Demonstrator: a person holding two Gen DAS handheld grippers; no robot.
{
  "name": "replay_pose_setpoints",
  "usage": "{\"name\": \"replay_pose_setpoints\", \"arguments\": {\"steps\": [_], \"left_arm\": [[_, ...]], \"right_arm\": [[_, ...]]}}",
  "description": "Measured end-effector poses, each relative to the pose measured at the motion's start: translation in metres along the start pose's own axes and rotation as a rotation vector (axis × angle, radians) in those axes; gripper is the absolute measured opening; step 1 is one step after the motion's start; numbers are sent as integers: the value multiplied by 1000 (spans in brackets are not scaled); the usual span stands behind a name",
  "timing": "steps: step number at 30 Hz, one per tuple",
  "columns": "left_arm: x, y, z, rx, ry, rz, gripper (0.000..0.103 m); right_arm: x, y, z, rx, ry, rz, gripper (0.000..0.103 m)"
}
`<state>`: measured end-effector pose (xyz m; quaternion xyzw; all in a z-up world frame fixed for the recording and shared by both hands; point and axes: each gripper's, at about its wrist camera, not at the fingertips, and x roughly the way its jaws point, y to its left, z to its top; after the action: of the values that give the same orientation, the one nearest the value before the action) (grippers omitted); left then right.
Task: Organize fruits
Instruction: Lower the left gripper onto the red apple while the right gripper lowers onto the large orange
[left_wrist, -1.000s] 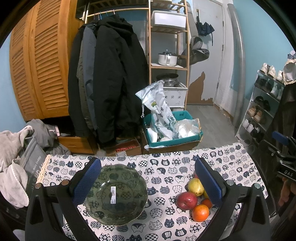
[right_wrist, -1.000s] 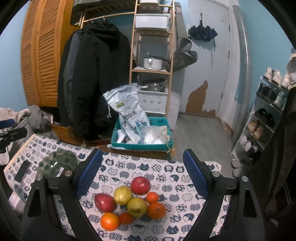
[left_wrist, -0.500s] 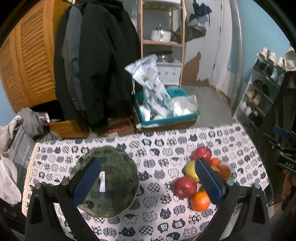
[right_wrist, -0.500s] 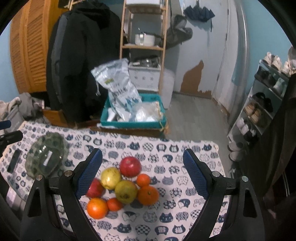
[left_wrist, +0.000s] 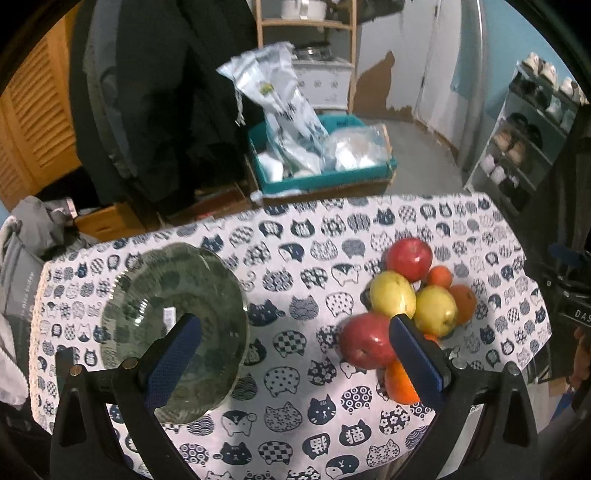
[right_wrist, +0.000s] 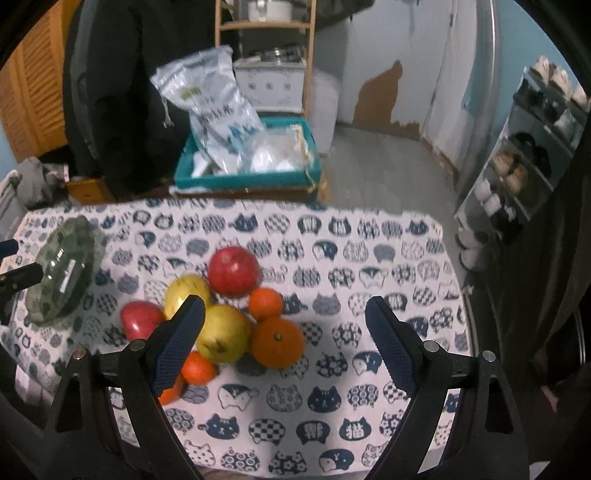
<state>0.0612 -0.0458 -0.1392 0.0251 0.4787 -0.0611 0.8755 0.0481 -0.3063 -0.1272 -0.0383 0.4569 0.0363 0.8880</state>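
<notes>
- Since both grippers hang above the counter with their jaws wide and empty, no fruit has been taken yet; the left gripper (left_wrist: 293, 352) sits over the gap between the green scalloped glass bowl (left_wrist: 147, 291) and the fruit, the right gripper (right_wrist: 284, 339) over the pile itself
- all the fruit lies in one touching heap on the white cloth printed with navy cats (left_wrist: 295, 369), apart from the bowl, which looks empty
- to do this step well, I judge a piece from the heap's outer edge best, such as the large round orange (right_wrist: 277, 341) between the right jaws; closing on a middle fruit could set its neighbours rolling
- the left view looks down into the bowl, showing a small white label inside; the right view catches that bowl only edge-on at far left
- the right view shows the small tangerine (right_wrist: 265, 303) and the far red apple (right_wrist: 233, 271) unobstructed
</notes>
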Motion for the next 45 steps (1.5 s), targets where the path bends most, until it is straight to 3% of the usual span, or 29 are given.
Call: {"name": "replay_pose_setpoints", "arguments": {"steps": [10, 23, 33, 39, 42, 45], "left_arm": [[51, -25, -10, 39, 125, -45, 102], [100, -39, -15, 18, 222, -99, 102], [124, -47, -18, 12, 274, -130, 102], [135, -54, -21, 20, 306, -154, 102], [141, -58, -23, 24, 319, -161, 102], [147, -60, -25, 22, 335, -174, 98]], "right_arm": [[47, -12, -25, 24, 151, 17, 87], [107, -10, -50, -40, 310, 40, 87], [139, -5, -50, -94, 351, 89, 86], [147, -6, -49, -89, 357, 143, 79], [147, -10, -50, -54, 361, 208, 63], [146, -9, -50, -47, 360, 214, 62]]}}
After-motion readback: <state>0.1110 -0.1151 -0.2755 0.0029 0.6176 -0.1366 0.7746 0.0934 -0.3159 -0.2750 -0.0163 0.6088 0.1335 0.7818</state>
